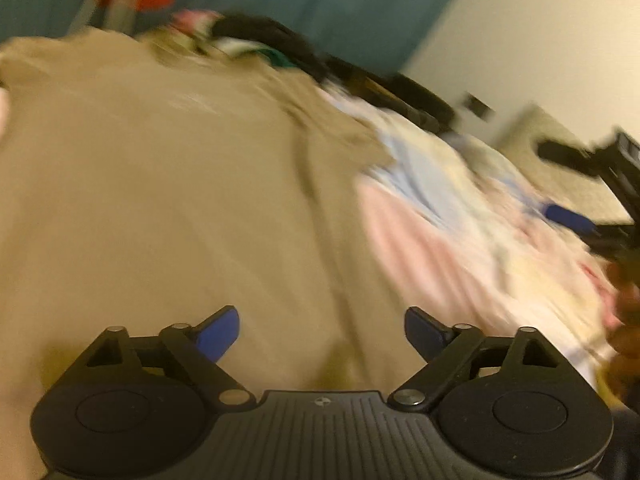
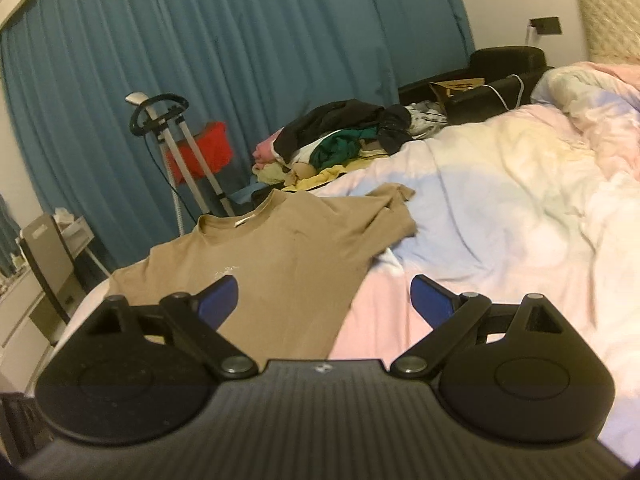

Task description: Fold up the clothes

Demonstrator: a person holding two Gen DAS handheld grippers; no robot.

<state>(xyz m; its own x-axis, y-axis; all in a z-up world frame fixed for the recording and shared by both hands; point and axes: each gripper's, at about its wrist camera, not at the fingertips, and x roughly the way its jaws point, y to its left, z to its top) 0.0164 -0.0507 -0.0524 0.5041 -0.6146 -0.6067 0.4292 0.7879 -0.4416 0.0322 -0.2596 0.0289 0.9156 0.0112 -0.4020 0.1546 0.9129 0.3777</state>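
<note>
Teal curtains are hanging across the far wall, well beyond both claws, and the wide bed with its rumpled pastel pink, white and pale-blue duvet is spreading out ahead of the right claw and off to its right. Lying face up on that duvet, the tan short-sleeved cotton T-shirt is stretching away from just in front of the right claw, collar at the far end, one sleeve crumpled on the side toward the bedding. A jumbled heap of dark, green and yellow clothes is sitting well beyond the shirt, near the curtains, with a red-bodied garment steamer on a metal stand beside the bed's edge.

The left claw is hovering close over the shirt's body, its picture badly smeared; its blue pads are standing apart with nothing between them. The right claw is likewise gaping wide and empty, above the shirt's near edge.

Judging from this, the shirt is still unfolded and the next step is probably flattening that bunched sleeve. Doing it well means each claw pinching only the tan fabric, not the duvet beneath, and drawing the sleeve out flat before making any fold.
</note>
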